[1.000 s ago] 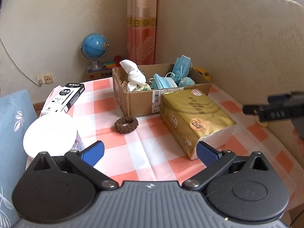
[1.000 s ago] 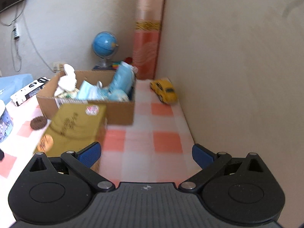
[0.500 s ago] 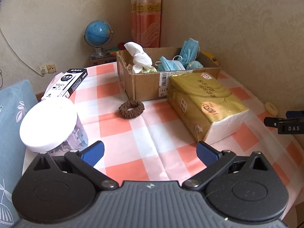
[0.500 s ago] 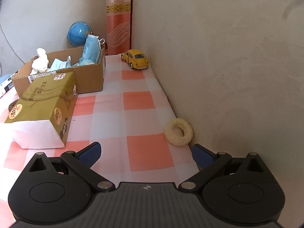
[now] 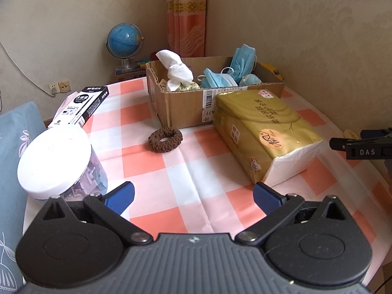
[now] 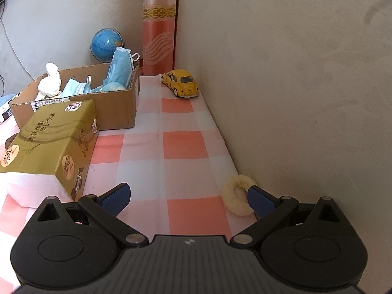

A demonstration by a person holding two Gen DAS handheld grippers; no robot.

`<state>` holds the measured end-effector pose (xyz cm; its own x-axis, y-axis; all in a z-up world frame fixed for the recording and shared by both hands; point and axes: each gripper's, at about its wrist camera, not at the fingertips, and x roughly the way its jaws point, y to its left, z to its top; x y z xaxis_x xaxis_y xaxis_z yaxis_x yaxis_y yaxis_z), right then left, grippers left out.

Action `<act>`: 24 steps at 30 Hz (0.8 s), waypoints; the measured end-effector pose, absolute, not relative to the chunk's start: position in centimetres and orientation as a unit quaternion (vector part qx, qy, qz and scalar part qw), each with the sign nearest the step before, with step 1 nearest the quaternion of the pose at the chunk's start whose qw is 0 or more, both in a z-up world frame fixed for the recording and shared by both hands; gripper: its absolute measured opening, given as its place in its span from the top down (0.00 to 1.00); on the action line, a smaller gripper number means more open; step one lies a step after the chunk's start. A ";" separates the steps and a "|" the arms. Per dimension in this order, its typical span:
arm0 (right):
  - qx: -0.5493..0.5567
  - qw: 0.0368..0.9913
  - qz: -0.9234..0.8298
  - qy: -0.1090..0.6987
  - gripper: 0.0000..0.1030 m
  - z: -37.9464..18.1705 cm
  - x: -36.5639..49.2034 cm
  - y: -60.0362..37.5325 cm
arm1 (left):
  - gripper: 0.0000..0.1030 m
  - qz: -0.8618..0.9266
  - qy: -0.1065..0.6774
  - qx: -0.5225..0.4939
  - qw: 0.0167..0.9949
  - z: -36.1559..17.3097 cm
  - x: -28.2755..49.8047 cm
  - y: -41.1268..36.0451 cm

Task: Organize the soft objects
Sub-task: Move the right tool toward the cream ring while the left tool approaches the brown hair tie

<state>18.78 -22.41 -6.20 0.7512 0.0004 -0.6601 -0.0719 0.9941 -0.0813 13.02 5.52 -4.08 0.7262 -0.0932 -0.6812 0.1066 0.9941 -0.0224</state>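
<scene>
Showing both grippers held above a table (image 5: 156, 169) covered in an orange-and-white check cloth. The left gripper (image 5: 193, 196) has its blue fingers (image 5: 121, 196) spread wide with nothing between them. The right gripper (image 6: 187, 196) is likewise wide apart and holds nothing; its right finger (image 6: 261, 201) sits just beside a cream scrunchie (image 6: 236, 196), which lies on the cloth close against the wall, though whether finger and scrunchie touch cannot be told from this angle.

A brown scrunchie (image 5: 165, 139) lies on the cloth in front of a cardboard box (image 5: 186, 105), apart from it. The box holds white tissues (image 5: 176, 71) at its left end and blue masks (image 5: 230, 73) toward its right, one mask standing up against the box's right wall. A gold tissue pack (image 5: 264, 132) lies with its far end against the front of the box.

On the left side of the table stand a clear jar (image 5: 58, 161) with a white lid and, behind it, a black-and-white carton (image 5: 80, 105). A yellow toy car (image 6: 181, 82) rests by the wall to the right of the box. A blue globe (image 5: 125, 41) stands behind the table near a curtain (image 5: 186, 17). In the left wrist view the right gripper's black side appears at the right edge.
</scene>
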 end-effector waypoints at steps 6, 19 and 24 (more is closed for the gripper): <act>-0.034 0.929 0.033 0.367 0.00 -7.2 19.6 -22.5 | 0.01 -0.056 0.373 0.010 0.926 -4.4 13.3 5.3; -0.026 0.919 0.126 0.373 0.00 -6.4 17.0 -20.7 | 0.01 -0.064 0.374 0.010 0.925 -4.6 13.4 5.1; -0.032 0.928 0.095 0.358 0.00 -5.7 16.0 -21.3 | 0.01 -0.058 0.378 0.010 0.924 -4.8 13.6 5.4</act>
